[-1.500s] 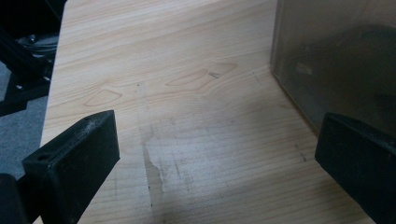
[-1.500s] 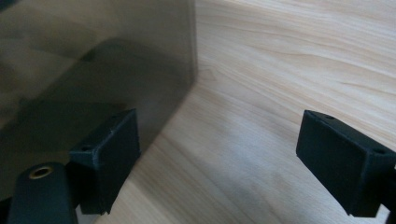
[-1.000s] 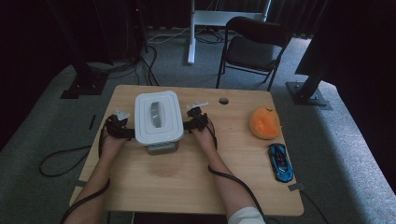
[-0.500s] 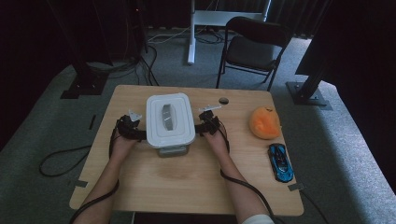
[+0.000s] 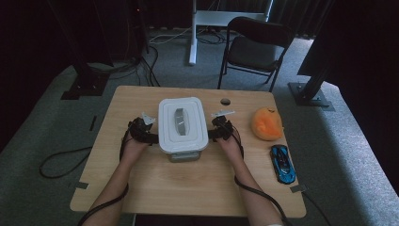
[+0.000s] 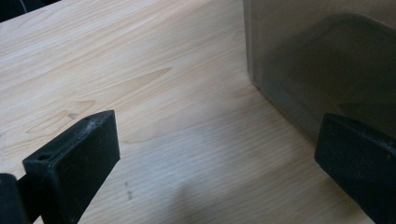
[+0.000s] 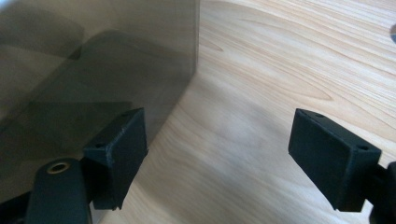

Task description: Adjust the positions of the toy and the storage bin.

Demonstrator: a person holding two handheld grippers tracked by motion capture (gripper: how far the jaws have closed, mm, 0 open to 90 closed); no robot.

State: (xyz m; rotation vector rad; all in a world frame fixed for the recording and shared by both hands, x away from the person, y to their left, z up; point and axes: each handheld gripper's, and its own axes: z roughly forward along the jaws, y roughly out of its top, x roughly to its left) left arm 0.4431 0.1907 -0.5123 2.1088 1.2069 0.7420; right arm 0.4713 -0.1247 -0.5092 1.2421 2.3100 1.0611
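From where I stand, the white rectangular plastic box with its grey handle on the lid (image 5: 182, 123) sits now near the middle of the light wooden table (image 5: 188, 188). One second before it was clearly more to the left side, so the person slides it to the right, toward the orange soft toy (image 5: 267, 123) and the blue toy car (image 5: 283, 163), which are in the same places as before, well apart from the box.

The left gripper (image 5: 151, 137) is against the left wall of the box and the right gripper (image 5: 214, 133) is against the right wall, so the box stands between the two hands. In the left gripper view the black jaws are wide apart, with only bare table between them, and the translucent grey wall of the box (image 6: 327, 60) stands just beside one jaw. In the right gripper view it is the same: the jaws are apart, nothing is clamped, and the box wall (image 7: 93, 65) is beside one jaw. I cannot tell if that jaw really touches the wall.

I judge that the box is not gripped but squeezed and pushed between the two grippers, and the move across the table is probably under way, toward the centre.
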